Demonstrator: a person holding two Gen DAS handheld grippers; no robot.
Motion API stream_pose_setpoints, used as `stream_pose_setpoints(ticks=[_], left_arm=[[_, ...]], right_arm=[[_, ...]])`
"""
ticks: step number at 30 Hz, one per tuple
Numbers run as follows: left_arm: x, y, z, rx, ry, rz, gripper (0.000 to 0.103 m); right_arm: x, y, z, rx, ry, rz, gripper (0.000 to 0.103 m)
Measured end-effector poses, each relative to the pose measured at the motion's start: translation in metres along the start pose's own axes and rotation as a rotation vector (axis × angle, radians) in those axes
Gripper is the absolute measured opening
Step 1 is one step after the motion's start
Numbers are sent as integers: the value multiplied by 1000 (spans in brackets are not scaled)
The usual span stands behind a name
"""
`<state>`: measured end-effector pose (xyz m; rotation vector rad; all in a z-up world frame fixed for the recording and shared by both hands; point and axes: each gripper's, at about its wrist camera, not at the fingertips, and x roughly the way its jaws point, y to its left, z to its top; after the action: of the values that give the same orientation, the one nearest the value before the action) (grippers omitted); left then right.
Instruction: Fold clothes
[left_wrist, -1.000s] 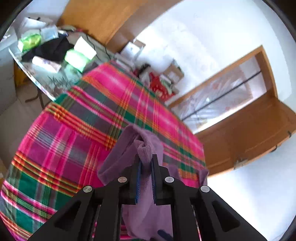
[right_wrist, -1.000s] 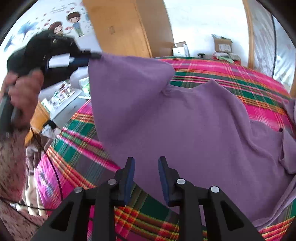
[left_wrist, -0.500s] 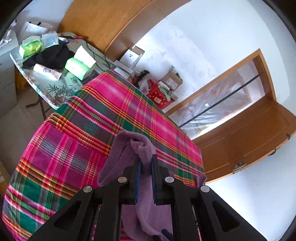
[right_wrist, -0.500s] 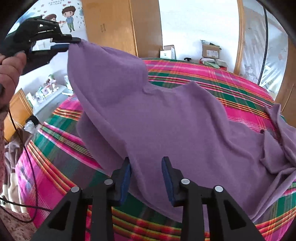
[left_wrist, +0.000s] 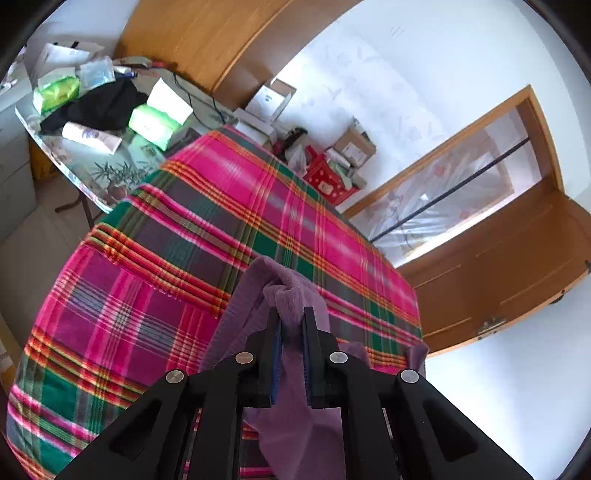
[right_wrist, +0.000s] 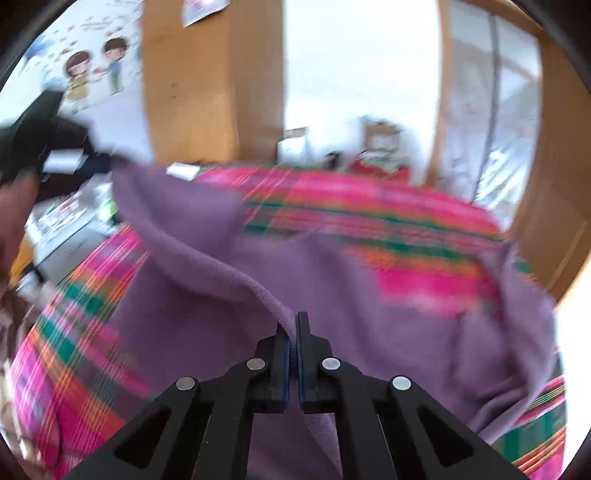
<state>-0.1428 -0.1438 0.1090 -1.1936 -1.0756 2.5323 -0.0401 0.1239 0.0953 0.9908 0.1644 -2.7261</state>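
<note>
The right gripper (right_wrist: 291, 334), open over the purple garment (right_wrist: 388, 325) a second ago, has just snapped closed on its near edge; the left gripper (left_wrist: 291, 325) stays clamped on a bunched corner lifted above the plaid bedspread (left_wrist: 155, 266), where the garment's remainder lies.

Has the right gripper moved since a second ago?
Yes. The right gripper has tilted up: the wardrobe sits lower in its view. It just closed on the purple garment.
</note>
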Motion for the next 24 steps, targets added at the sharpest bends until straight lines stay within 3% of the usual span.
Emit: stream_pose_setpoints(ticks=[11, 24], left_arm=[[43, -23, 29, 50, 6, 27, 10], [111, -30, 63, 43, 56, 93, 12]], right_arm=[[45, -40, 89, -14, -94, -190, 3], [151, -53, 145, -44, -28, -311, 3]])
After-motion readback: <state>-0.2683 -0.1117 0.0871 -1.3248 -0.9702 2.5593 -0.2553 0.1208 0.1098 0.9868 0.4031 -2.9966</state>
